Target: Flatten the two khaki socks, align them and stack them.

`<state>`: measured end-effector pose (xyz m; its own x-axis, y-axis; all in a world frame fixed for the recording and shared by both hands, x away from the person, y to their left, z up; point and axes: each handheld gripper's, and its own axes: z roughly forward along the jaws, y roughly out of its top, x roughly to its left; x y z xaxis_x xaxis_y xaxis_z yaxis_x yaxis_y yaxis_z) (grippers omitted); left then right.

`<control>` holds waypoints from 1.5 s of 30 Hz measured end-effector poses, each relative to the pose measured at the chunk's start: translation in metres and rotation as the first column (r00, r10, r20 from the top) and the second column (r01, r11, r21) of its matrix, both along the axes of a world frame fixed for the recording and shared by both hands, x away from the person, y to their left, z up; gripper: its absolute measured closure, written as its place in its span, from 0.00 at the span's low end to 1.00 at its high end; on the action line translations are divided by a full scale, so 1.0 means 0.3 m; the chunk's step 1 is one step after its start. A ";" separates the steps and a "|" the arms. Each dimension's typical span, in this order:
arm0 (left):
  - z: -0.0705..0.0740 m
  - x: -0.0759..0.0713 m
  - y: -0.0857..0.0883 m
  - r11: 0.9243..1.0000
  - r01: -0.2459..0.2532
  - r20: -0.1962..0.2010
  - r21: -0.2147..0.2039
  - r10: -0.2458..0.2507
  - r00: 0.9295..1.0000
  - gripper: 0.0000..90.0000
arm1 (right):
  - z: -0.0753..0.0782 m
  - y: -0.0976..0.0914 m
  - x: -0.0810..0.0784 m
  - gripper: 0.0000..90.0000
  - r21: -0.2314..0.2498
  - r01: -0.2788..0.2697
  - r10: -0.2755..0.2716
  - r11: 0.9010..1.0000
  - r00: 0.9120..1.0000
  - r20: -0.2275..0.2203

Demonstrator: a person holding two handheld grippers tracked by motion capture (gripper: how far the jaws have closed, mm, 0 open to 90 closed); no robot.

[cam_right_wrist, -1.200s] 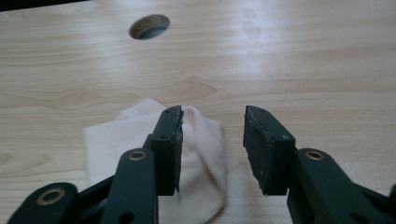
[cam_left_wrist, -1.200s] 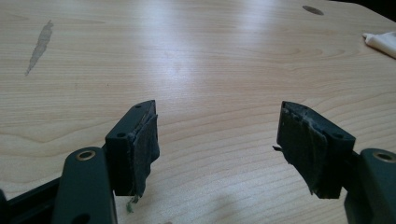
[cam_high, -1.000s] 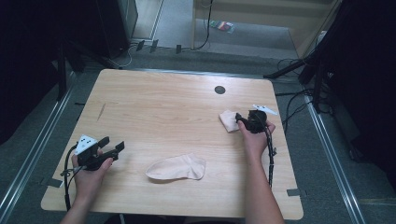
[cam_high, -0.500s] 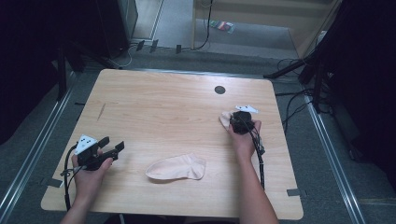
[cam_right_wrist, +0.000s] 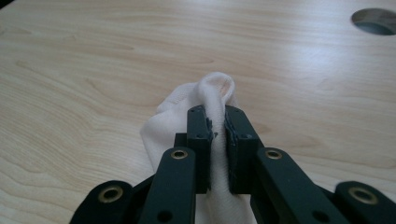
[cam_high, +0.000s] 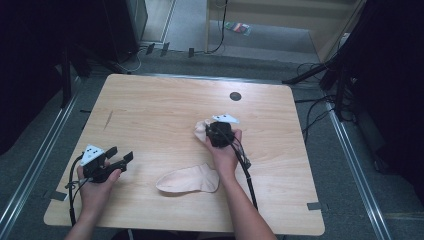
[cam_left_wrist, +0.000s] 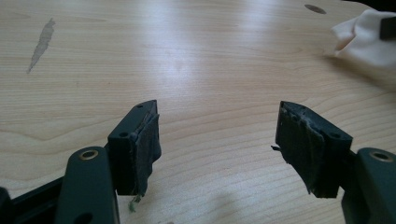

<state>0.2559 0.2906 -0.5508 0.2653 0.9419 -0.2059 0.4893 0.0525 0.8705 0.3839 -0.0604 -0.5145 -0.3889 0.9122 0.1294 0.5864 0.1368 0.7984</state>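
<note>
The right gripper (cam_high: 212,134) has its fingers (cam_right_wrist: 198,140) clamped on a fold of a white sock (cam_right_wrist: 205,100), bunched near the middle of the table (cam_high: 165,100), right of centre; a second, peach-toned sock (cam_high: 189,180) lies flat nearer the person, apart from the first and untouched; the left gripper (cam_high: 119,159) rests at the left with fingers (cam_left_wrist: 137,144) spread wide, holding nothing; judging by this, pairing or sorting the socks is barely begun, one picked up, one waiting; no brand, label or writing can be read.
</note>
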 end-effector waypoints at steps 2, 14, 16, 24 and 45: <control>0.000 0.000 0.000 1.000 0.000 0.000 -0.001 0.000 1.000 0.35 | -0.016 0.024 -0.003 0.92 -0.002 0.001 -0.001 1.000 1.000 -0.016; 0.000 0.000 0.000 1.000 0.001 0.001 0.001 -0.001 1.000 0.34 | 0.012 -0.045 0.015 0.67 0.098 0.004 -0.005 0.995 1.000 0.012; 0.000 0.001 -0.001 1.000 0.000 0.001 0.000 0.000 1.000 0.34 | 0.004 -0.074 0.030 0.67 0.099 0.008 -0.007 0.995 1.000 -0.010; 0.000 0.001 -0.002 1.000 0.002 0.003 0.003 -0.002 1.000 0.35 | -0.075 -0.014 0.023 0.80 0.042 -0.108 0.112 0.993 0.986 -0.124; 0.001 0.000 -0.005 1.000 0.009 0.004 0.005 -0.009 1.000 0.35 | 0.087 0.114 -0.131 0.70 0.167 -0.306 0.303 0.938 0.952 0.044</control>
